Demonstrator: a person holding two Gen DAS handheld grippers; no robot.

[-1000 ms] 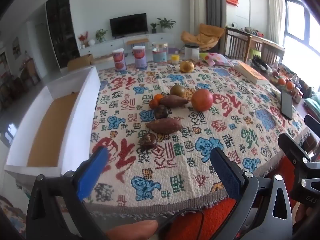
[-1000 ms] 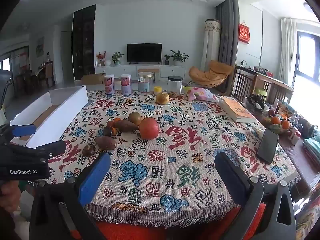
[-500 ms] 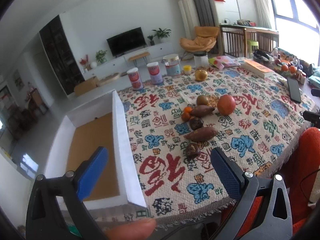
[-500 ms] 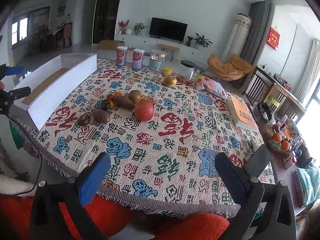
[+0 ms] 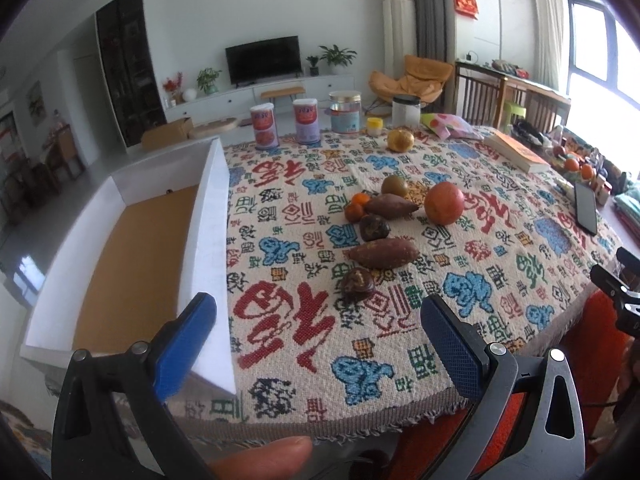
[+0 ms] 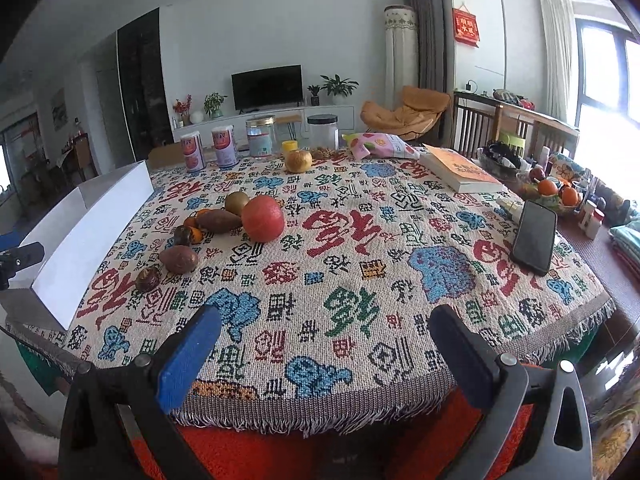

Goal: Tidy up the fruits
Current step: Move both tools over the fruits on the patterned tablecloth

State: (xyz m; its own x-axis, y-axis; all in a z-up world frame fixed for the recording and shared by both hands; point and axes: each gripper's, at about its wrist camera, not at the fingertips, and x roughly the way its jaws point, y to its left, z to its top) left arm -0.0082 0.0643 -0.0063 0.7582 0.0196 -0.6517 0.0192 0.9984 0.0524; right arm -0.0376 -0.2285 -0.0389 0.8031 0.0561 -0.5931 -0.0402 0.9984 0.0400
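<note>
A cluster of produce lies mid-table on the patterned cloth: a large red-orange fruit (image 5: 444, 203) (image 6: 263, 218), a green-brown fruit (image 5: 394, 186), two small oranges (image 5: 355, 207), two sweet potatoes (image 5: 382, 253) (image 5: 390, 206) and two dark wrinkled fruits (image 5: 374, 227) (image 5: 357, 282). A yellowish fruit (image 5: 400, 140) (image 6: 298, 160) sits apart at the far side. A white box with a brown floor (image 5: 208, 216) (image 6: 92, 224) stands at the table's left. My left gripper (image 5: 318, 336) is open above the near edge, next to the box's corner. My right gripper (image 6: 320, 344) is open over the near edge, holding nothing.
Along the far edge stand two pink cans (image 5: 265, 126), two jars (image 5: 345, 113) and a snack bag (image 6: 378, 146). A book (image 6: 460, 170), a phone (image 6: 534, 236) and a bowl of oranges (image 6: 554, 194) lie on the right. A fingertip (image 5: 264, 456) shows below.
Both cameras have swung and dropped closer to the table's near edge. The left view now looks at the fruit cluster more squarely, with the box's near corner beside its left finger. No fruit has moved.
</note>
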